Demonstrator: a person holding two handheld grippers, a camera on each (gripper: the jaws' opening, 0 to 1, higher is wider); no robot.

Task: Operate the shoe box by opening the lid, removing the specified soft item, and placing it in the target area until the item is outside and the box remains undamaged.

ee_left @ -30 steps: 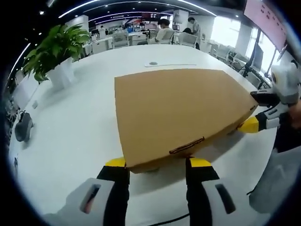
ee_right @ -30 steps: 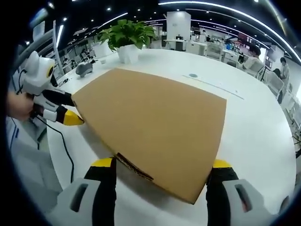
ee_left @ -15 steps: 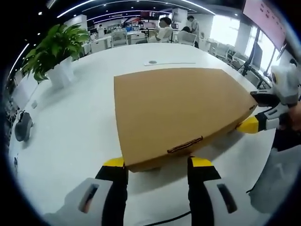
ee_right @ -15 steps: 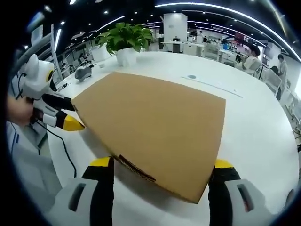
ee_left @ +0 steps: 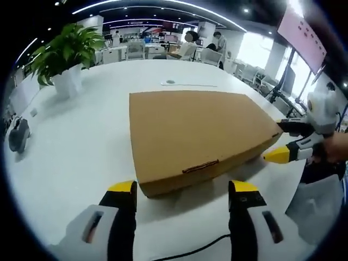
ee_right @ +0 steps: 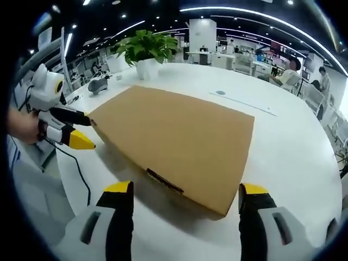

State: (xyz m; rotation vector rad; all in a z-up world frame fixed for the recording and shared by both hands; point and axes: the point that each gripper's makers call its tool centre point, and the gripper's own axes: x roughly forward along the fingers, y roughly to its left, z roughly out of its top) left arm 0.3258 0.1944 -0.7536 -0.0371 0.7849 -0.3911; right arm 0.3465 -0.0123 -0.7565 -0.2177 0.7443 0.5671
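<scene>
The box [ee_left: 198, 136] lies flat on the white worktop [ee_left: 81, 136], and its lid is shut. The job in hand, I think, is to lift that lid.

To do it well, each gripper should catch the lid's edge only, one on each side, and both should lift slowly and together. A hard pinch or a yank could bend or tear the cardboard. The small tab [ee_left: 200, 167] on the front wall may need to come free first.

In the left gripper view, the left gripper [ee_left: 184, 191] sits just in front of the box at 6 o'clock. Its fingers are wide apart. They hold nothing and do not touch the box. The right gripper [ee_left: 283, 147] comes in at 3 o'clock, right by the box corner.

In the right gripper view, the right gripper [ee_right: 186, 194] also has its fingers wide apart, with a box corner between them. It holds nothing. The left gripper shows at 9 o'clock, its tips close to the box's far corner.

A plant [ee_right: 145, 50] stands well away at 12 o'clock.
</scene>
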